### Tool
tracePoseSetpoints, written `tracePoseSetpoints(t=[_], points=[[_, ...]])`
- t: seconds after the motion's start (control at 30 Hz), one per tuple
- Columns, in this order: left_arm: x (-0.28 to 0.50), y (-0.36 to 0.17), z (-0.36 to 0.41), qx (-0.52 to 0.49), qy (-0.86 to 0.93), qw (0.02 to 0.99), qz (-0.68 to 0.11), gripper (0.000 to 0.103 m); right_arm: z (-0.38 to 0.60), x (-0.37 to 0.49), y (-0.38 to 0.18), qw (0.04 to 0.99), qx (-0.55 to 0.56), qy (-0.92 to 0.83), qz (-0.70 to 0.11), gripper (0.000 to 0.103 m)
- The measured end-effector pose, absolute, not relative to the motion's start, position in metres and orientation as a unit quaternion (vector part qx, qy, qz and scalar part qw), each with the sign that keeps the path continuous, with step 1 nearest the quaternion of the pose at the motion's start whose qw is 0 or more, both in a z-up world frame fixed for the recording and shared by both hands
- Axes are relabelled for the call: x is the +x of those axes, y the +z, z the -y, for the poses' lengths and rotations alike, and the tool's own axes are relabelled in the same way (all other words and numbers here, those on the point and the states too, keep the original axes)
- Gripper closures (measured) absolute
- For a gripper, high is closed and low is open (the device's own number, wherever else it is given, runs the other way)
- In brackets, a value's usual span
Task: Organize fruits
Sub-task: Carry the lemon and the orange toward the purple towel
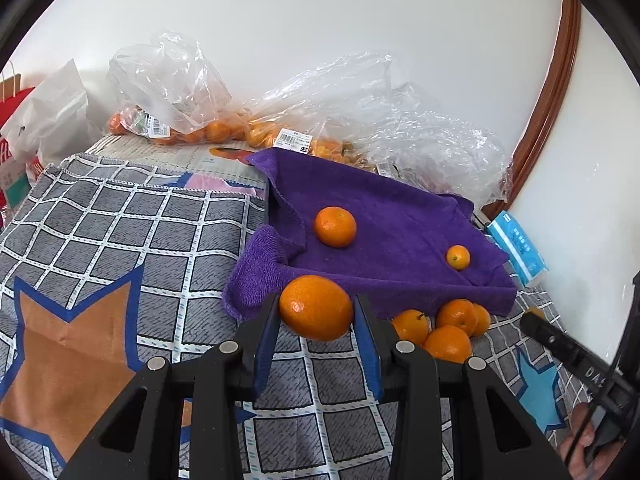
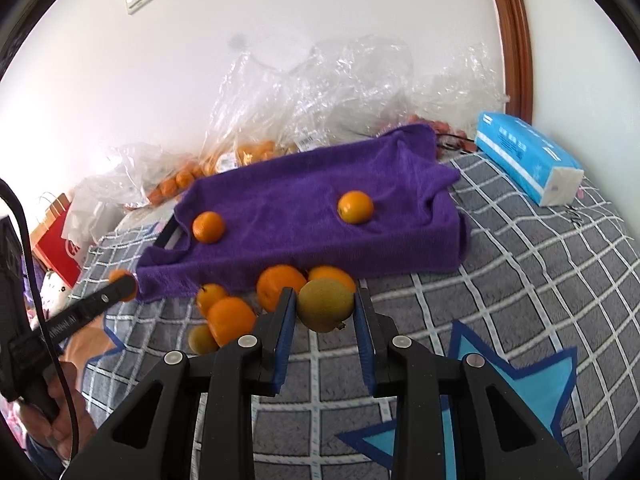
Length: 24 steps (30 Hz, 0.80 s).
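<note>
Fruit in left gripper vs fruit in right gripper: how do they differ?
Colour: the orange in the left gripper is bright orange all over; the greenish fruit in the right gripper is dull yellow-green.
Shape: the orange looks wide and flattened; the greenish fruit looks rounder, with a dark nub at its underside.
Shared: each is clamped between blue pads, near the purple towel.

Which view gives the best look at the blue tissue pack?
The right wrist view: the blue tissue pack lies whole and unobstructed beside the purple towel. The left wrist view shows it smaller, squeezed at the fisheye's right side.
</note>
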<state>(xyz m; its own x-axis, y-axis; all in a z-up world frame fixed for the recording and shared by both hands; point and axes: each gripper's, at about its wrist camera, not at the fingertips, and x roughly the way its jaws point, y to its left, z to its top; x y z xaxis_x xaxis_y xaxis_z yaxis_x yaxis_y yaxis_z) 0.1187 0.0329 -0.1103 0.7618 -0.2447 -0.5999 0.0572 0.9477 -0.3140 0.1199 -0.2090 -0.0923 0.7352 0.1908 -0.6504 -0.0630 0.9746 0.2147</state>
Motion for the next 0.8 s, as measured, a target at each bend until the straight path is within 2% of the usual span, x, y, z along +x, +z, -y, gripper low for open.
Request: tracePoseSetpoints(t=[0.33, 0.6, 0.8], points=[[0.116, -0.098, -0.025, -0.112, -0.076, 0.927, -0.349, 0.068, 0.205, 0.107, -0.073, 0.934, 0.053, 0.075, -0.346, 0.074], [0.11, -0.066, -0.02, -0.084, -0.055, 0.942, -0.32, 0.068, 0.208, 0.109, -0.055, 0.944, 0.062, 0.072, -0.316, 0.074], [0.123, -0.058, -0.02, -0.097, -0.061, 0.938, -0.326, 0.068, 0.208, 0.129, -0.045, 0.947, 0.078, 0.084, -0.299, 0.074]])
